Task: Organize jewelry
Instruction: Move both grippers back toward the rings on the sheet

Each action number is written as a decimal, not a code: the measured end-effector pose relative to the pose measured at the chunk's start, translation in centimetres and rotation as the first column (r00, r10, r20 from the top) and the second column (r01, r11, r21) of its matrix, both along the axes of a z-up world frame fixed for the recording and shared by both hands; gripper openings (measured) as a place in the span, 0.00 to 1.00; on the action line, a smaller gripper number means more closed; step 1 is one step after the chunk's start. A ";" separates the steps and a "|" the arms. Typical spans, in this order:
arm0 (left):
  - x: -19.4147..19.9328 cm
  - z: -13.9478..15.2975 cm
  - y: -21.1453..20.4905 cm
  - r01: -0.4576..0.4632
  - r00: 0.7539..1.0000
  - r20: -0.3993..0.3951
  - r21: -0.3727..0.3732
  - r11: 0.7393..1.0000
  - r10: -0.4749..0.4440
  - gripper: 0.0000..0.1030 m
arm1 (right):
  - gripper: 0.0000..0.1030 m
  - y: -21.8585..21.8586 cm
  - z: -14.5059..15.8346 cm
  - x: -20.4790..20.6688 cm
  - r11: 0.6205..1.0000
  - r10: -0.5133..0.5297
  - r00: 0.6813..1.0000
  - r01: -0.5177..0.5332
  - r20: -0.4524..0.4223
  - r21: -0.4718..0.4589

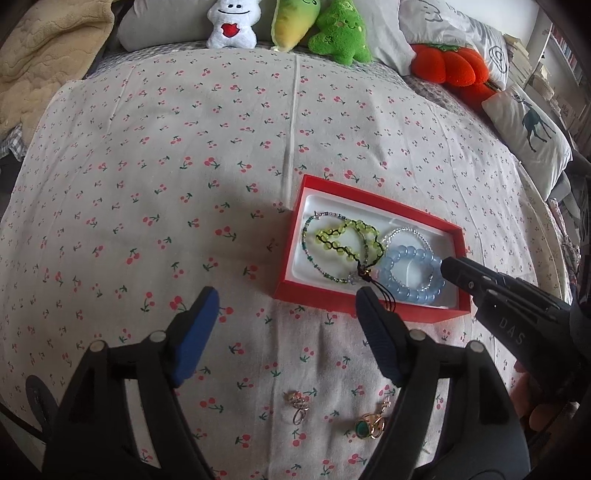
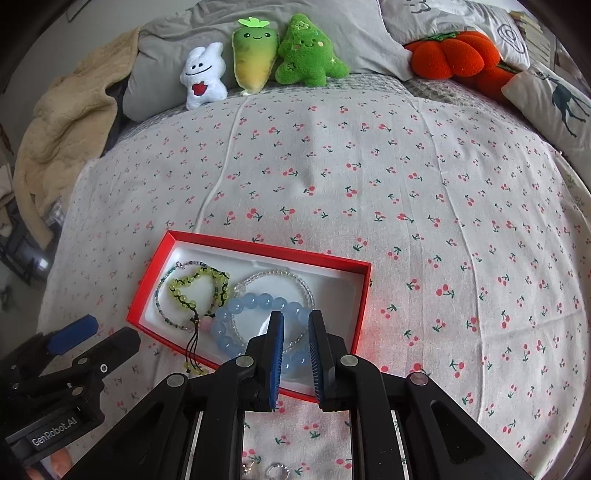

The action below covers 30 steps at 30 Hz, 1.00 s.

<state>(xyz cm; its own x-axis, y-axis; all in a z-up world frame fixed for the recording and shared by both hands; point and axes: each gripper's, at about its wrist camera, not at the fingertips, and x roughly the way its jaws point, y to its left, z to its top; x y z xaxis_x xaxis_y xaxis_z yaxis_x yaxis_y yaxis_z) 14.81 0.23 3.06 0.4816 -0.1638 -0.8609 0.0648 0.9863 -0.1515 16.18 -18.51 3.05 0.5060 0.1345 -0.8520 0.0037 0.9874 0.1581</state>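
A red box (image 1: 291,254) with a white liner lies on the cherry-print bed; it also shows in the right wrist view (image 2: 149,284). Inside lie a blue bead bracelet (image 1: 406,277) (image 2: 255,301), a yellow-green bead bracelet (image 1: 347,236) (image 2: 199,282), a thin multicolour bead strand (image 1: 306,240) and a clear bead bracelet (image 2: 273,275). My left gripper (image 1: 286,299) is open and empty, just in front of the box. My right gripper (image 2: 297,325) hangs over the blue bracelet, its jaws slightly apart and holding nothing. Two rings (image 1: 297,406) and a green-stone ring (image 1: 367,426) lie on the sheet near me.
Plush toys (image 1: 332,33) (image 2: 295,51) and pillows (image 2: 554,96) line the head of the bed. A beige blanket (image 2: 62,133) lies at the back left. The right gripper body (image 1: 509,306) reaches in from the right in the left wrist view.
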 end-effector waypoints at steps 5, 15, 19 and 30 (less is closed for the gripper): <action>-1.0 0.1 0.0 0.016 0.999 -0.028 0.009 1.000 -0.016 0.79 | 0.19 -0.2 1.1 -1.6 1.000 0.016 1.000 -0.016 0.000 -0.004; -3.4 -0.8 1.1 0.041 0.994 -0.105 0.008 0.999 -0.040 0.80 | 0.63 -0.2 1.1 -5.4 0.999 0.045 0.998 -0.045 -0.040 -0.002; -4.4 -1.5 1.3 0.081 0.990 -0.121 0.031 0.996 -0.077 0.80 | 0.65 -0.3 0.3 -6.5 0.999 0.052 0.997 -0.053 -0.064 -0.008; -6.4 -4.7 1.7 0.172 0.960 -0.228 0.011 0.985 -0.165 0.80 | 0.71 0.7 -2.8 -9.4 0.985 0.122 0.983 -0.137 -0.138 -0.107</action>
<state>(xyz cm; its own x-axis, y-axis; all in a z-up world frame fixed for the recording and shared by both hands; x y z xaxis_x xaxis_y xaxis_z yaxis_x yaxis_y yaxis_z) 8.39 1.94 -1.64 0.2421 -0.1980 -0.9498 0.1978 0.9685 -0.1515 6.77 -17.79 0.29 0.3744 0.0887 -0.9230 -0.1125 0.9924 0.0498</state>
